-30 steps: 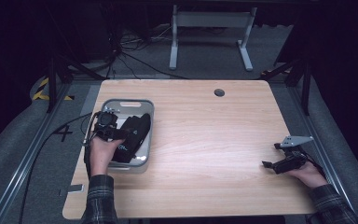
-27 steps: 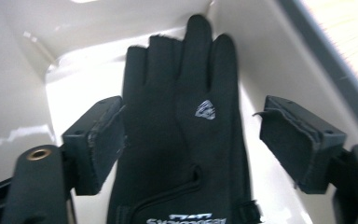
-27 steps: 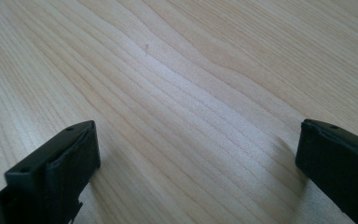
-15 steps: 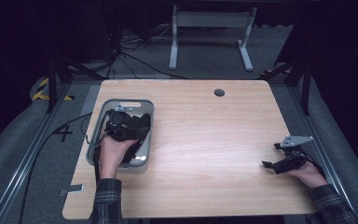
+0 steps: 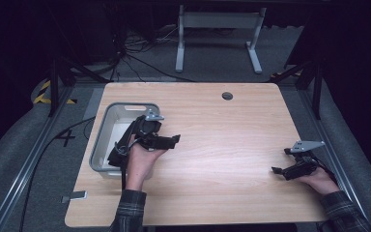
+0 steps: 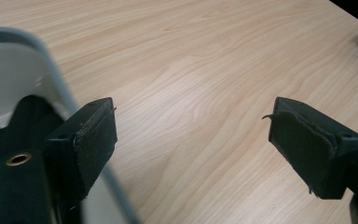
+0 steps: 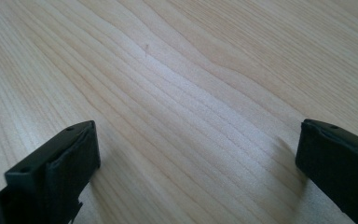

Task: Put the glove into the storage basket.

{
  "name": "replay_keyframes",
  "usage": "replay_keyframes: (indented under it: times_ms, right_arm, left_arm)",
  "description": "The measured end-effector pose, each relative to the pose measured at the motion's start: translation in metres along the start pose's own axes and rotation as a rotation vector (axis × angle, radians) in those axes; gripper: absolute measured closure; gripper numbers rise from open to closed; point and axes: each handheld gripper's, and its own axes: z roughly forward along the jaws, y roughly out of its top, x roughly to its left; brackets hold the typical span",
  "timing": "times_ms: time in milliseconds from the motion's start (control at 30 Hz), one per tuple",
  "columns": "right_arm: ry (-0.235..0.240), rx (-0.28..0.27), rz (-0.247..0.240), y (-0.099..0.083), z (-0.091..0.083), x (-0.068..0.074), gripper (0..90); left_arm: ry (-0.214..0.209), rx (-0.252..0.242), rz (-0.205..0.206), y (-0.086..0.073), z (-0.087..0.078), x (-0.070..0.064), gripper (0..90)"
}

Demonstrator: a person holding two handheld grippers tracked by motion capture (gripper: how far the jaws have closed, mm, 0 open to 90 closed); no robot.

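A grey bin (image 5: 100,140) stands at the table's left side, and its rim (image 6: 51,79) curves past my left jaw. Inside it lies a black thing with a brass eyelet (image 6: 17,160), partly hidden by that jaw. My left gripper (image 5: 175,139) hovers over the bin's right rim and points right across the table. Its jaws stand wide apart around bare wood, so the left gripper (image 6: 193,135) is open. My right gripper (image 5: 277,170) rests low near the table's right edge and points left. The right gripper (image 7: 196,154) is open too, with only wood grain between its jaws.
The wooden table (image 5: 222,140) has a small round cable hole (image 5: 227,95) at the back. A white stand (image 5: 217,29) is on the floor behind it. A cable (image 5: 123,171) trails from the left gripper.
My left gripper has swung from over the bin's inside to its right rim, jaws now pointing out over the table. The right gripper has stayed put.
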Motion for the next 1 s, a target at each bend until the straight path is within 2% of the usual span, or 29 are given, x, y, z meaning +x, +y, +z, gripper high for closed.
replay_keyframes:
  times_ms: [233, 500, 533, 833, 1000]
  right_arm:
    - [0.000, 0.000, 0.000, 0.000, 0.000, 0.000, 0.3]
    - [0.000, 0.000, 0.000, 0.000, 0.000, 0.000, 0.3]
    - [0.000, 0.000, 0.000, 0.000, 0.000, 0.000, 0.3]
    - [0.000, 0.000, -0.001, 0.000, 0.000, 0.000, 0.3]
    - [0.001, 0.000, -0.001, 0.000, 0.000, 0.000, 0.3]
  left_arm:
    - [-0.046, 0.004, 0.052, 0.002, 0.017, -0.030, 15.8]
    - [-0.084, 0.043, 0.117, -0.008, 0.040, -0.059, 15.8]
    - [-0.089, 0.044, 0.114, -0.010, 0.043, -0.062, 15.8]
    - [-0.101, 0.064, 0.144, -0.026, 0.065, -0.078, 15.1]
    - [-0.112, 0.101, 0.170, -0.038, 0.080, -0.087, 13.4]
